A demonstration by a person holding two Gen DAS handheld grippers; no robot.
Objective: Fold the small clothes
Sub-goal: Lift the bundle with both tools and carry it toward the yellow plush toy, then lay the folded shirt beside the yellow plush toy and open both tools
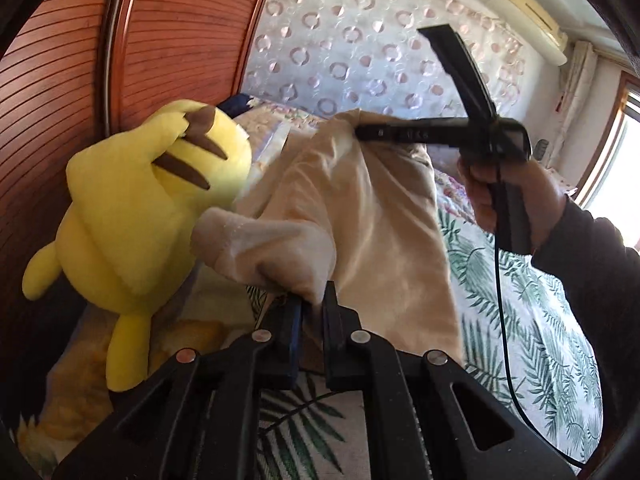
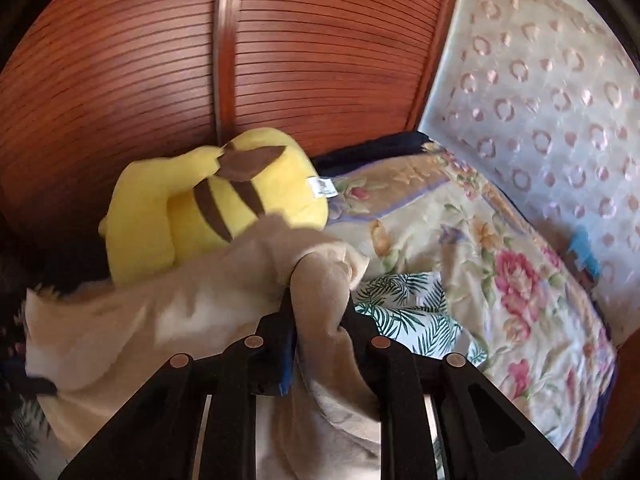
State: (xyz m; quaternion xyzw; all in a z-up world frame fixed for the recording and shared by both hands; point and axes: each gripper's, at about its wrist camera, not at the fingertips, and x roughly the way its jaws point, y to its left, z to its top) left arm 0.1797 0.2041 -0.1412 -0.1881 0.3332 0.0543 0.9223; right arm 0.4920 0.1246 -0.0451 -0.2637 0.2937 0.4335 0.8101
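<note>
Only the left wrist view shows the right gripper [image 1: 362,133] from outside, held by the person's hand [image 1: 508,188] at far right with a black cable [image 1: 506,344] hanging below, and the air conditioner [image 1: 532,16] high on the wall. Only the right wrist view shows the floral quilt [image 2: 500,280]. The beige garment [image 1: 372,220] hangs stretched between both grippers above the palm-leaf bedsheet [image 1: 540,320], beside the yellow Pikachu plush [image 1: 136,208]; its lower edge is cut off. The left gripper [image 1: 312,304] is closed on a bunched corner; the right gripper's jaws pinch another fold. The cloth looks soft, creased and slightly blurred.
</note>
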